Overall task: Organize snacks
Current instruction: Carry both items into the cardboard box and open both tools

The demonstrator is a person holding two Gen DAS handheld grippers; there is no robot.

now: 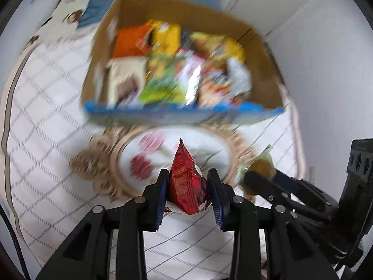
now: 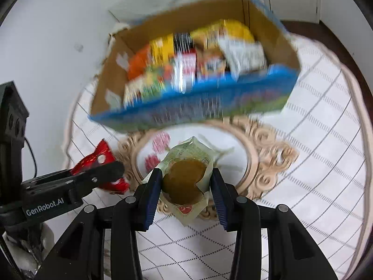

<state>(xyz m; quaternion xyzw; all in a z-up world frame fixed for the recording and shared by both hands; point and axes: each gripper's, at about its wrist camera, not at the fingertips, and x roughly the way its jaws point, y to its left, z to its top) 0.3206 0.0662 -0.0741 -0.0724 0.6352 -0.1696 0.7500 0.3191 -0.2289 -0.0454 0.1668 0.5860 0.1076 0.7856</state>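
**Both tools loaded, snack box ahead**

The left tool [image 1: 187, 183] pinches a red snack packet [image 1: 185, 182]. The right tool [image 2: 185, 183] pinches a clear-wrapped brown pastry [image 2: 184, 182]. Both hang over a round floral mat with a scrolled wooden rim [image 2: 263, 163] on the checked tablecloth [image 2: 314, 140]. Just beyond it stands the blue-fronted cardboard box [image 2: 112, 79], crowded with blurred snack packs [image 1: 163, 70]. White cabinet doors [image 1: 314, 46] stand far right.

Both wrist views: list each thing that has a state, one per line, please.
Left tongs: shut on red snack packet.
Red snack packet: held off the cloth, sealed.
Right tongs: shut on clear-wrapped brown cake.
Clear-wrapped brown cake: gripped, wrapper intact.
Cardboard box: open-topped, packed with snack packets.
Round floral mat: lying flat on the checked cloth.
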